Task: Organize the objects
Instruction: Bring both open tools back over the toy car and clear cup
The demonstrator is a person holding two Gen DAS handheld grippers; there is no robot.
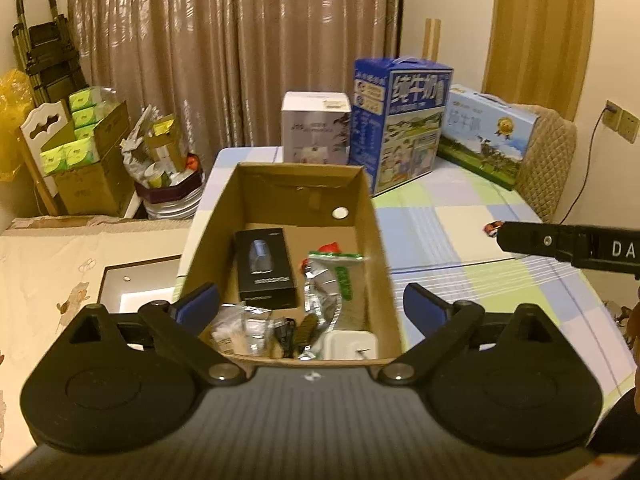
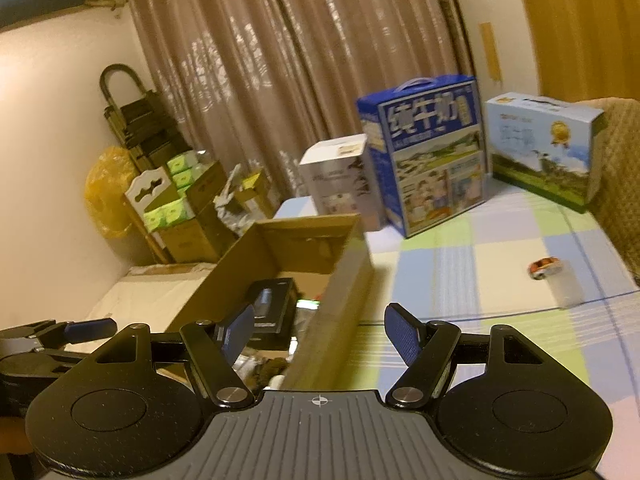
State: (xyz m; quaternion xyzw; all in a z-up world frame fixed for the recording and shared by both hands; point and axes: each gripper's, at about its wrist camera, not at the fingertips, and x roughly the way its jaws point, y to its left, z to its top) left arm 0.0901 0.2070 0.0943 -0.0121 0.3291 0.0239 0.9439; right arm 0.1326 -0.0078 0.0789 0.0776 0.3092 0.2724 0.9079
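Note:
An open cardboard box [image 1: 296,184] stands on the checked tablecloth. Inside lie a black product box [image 1: 266,268], a green and silver snack packet [image 1: 332,280], a white block [image 1: 350,344] and several small bits at the near end. My left gripper [image 1: 312,306] hovers over the box's near end, open, its blue pads wider than the box and nothing held. My right gripper [image 2: 322,332] is open and empty above the box's right wall [image 2: 332,280]. A small red toy car [image 2: 544,268] sits on the cloth to the right, also seen as the car [image 1: 492,227].
At the table's far edge stand a white carton [image 1: 316,128], a tall blue milk case [image 1: 400,120] and a light blue case [image 1: 488,132]. A padded chair back [image 1: 548,160] is at the right. Left of the table are a full bin [image 1: 168,184] and cartons of green packs [image 1: 80,148].

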